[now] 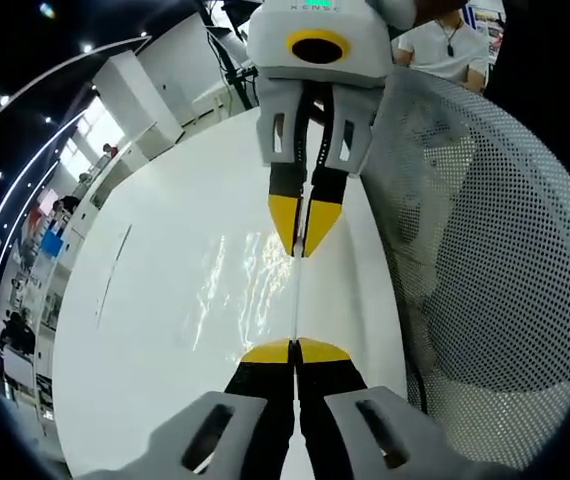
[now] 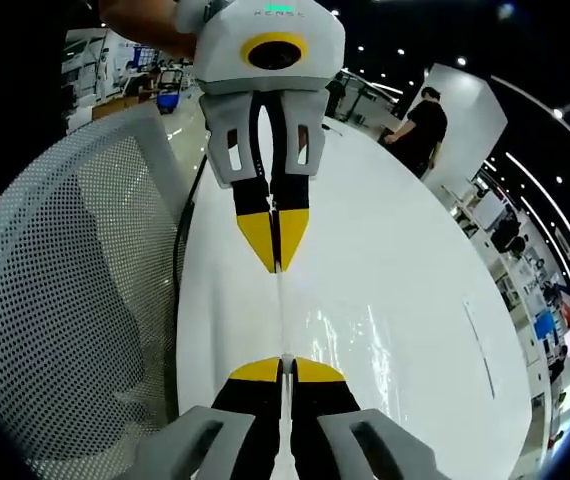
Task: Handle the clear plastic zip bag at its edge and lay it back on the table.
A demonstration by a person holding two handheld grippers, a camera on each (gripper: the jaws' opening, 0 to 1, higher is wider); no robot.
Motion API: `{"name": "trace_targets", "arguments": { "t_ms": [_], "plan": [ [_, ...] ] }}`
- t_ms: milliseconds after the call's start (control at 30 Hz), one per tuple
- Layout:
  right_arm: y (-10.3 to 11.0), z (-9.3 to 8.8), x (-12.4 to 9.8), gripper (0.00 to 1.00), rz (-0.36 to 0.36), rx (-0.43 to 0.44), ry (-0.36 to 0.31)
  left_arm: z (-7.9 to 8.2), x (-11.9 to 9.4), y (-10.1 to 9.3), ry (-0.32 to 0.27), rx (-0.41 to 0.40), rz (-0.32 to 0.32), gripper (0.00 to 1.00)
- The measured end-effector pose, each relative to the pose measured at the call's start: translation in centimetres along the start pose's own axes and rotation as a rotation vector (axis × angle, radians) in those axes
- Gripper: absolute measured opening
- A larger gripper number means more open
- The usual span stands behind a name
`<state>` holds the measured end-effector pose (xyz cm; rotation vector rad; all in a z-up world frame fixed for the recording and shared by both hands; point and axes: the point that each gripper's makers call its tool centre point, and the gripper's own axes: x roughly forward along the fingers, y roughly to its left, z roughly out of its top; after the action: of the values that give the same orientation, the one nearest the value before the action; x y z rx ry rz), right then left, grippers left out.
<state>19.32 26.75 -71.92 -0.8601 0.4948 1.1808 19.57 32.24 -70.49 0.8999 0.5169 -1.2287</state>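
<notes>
Bag (image 1: 235,290) stretched between your two grippers, over one white table (image 1: 165,300)
Your left gripper (image 1: 295,352) and right gripper (image 2: 281,368) each pinch one end of its edge; one mesh chair (image 1: 485,260) stands beside

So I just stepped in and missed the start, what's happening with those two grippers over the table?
A person is holding a clear plastic zip bag stretched between two handheld grippers. The left gripper and the right gripper are each shut on one edge of the bag, facing one another. The bag hangs taut just above the white table, next to a mesh chair. It is not yet laid down.
</notes>
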Motion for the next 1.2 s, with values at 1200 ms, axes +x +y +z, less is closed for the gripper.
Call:
{"name": "trace_targets", "arguments": {
  "t_ms": [1200],
  "plan": [
    [-0.4,-1.6,-0.6,0.00,-0.009,0.001,0.021,-2.5,-1.7,0.6,0.024,-0.043,0.047,0.00]
  ]
}}
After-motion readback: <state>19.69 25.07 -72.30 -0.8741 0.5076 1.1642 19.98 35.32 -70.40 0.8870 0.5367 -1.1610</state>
